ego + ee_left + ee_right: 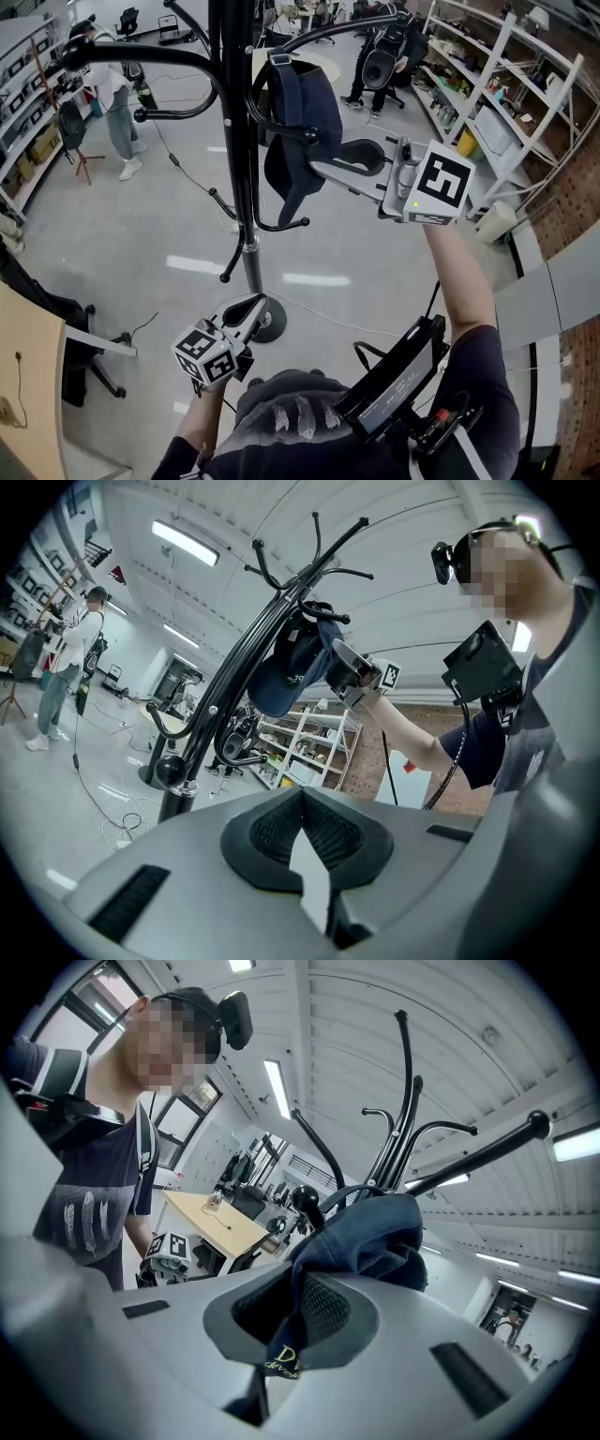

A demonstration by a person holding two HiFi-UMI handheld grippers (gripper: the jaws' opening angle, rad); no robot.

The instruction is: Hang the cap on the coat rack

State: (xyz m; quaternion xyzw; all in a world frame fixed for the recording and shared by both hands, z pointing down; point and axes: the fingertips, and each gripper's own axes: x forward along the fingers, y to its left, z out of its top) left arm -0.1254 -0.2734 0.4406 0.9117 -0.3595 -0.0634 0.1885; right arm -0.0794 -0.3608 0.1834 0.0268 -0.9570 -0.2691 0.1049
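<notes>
A dark navy cap [300,117] hangs up beside the black coat rack [239,141], in among its curved upper hooks. My right gripper [323,169] is shut on the cap's brim, and the cloth [375,1237] bunches out between its pads. A ball-tipped hook [305,1199] stands just behind the cap; whether the cap rests on a hook I cannot tell. My left gripper [246,311] is held low near the rack's base, shut with nothing in it. From there the cap [286,672] and the right gripper [349,672] show high on the rack [225,686].
The rack's round base [267,323] stands on a grey floor with a cable [178,164] trailing across it. White shelving [497,103] runs along the right, a wooden desk [28,394] and an office chair [80,356] lie at the left. People stand at the back left [117,103] and the back [380,56].
</notes>
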